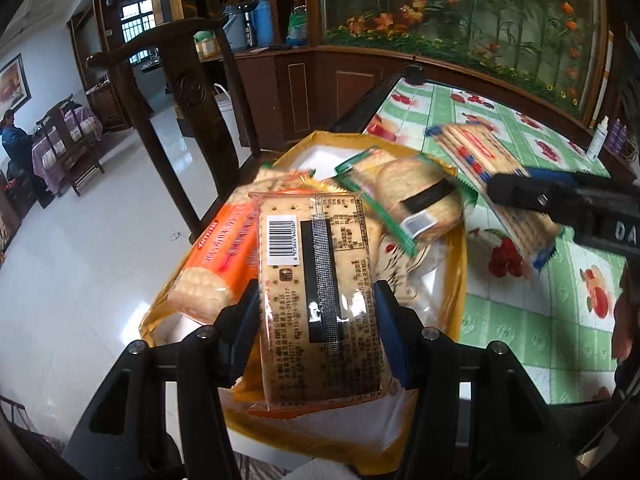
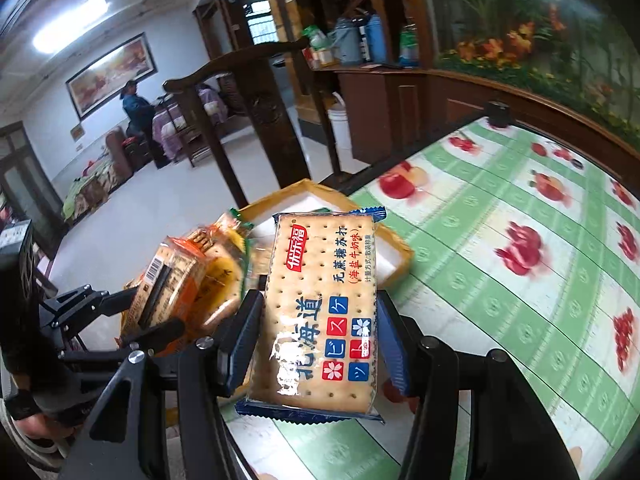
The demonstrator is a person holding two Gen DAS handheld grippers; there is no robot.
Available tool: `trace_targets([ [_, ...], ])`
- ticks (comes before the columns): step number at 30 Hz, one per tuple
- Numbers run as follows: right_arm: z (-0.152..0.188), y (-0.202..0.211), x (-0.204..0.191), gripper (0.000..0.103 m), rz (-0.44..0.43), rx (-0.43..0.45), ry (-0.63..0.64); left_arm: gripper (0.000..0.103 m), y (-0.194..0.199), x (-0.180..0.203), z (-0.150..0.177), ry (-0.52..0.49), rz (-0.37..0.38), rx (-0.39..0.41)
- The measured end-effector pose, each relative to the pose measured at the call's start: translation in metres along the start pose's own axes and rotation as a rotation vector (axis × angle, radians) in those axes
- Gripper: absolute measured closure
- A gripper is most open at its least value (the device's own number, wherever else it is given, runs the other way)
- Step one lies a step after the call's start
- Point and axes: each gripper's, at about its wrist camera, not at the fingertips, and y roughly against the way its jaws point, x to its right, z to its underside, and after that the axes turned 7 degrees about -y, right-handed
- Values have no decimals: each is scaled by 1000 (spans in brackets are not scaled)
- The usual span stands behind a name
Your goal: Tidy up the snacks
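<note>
Jaws of both grippers are closed, each on one flat cracker packet, above the box end of the counter.

The left gripper (image 1: 316, 312) presses a clear orange-edged cracker packet (image 1: 316, 280), barcode side up, over the yellow cardboard box with white inside (image 1: 460, 248), which is crowded with an orange biscuit packet (image 1: 224, 252) and a green-edged round-cracker packet (image 1: 404, 196). The right gripper (image 2: 318, 332) squeezes a blue-edged soda cracker packet (image 2: 324, 304) with red and blue squares, printed side up, over the green checked fruit-pattern counter (image 2: 500, 312). To its right the counter is bare up to its dark wooden edge; a dark wooden chair (image 1: 192, 96) stands just behind the box.
</note>
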Motion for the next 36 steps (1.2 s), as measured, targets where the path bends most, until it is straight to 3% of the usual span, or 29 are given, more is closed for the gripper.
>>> trace_targets([
  [15,-14,-59,-43,48,-26,-93,99,47,-16,2,5,1,45,-33],
  [23,-14,-59,-58,46,20,-71,164,46,-16,-3,6,16,54,-30],
  [30,-17,-53,-57,32,-34,-44,124,46,-13,-6,7,43,65,-32],
  [35,-18,-46,-53,30,-26,-20,108,35,-5,-4,6,34,22,7],
  [36,-18,-43,-51,30,-23,-12,103,29,-3,-4,5,31,15,15],
])
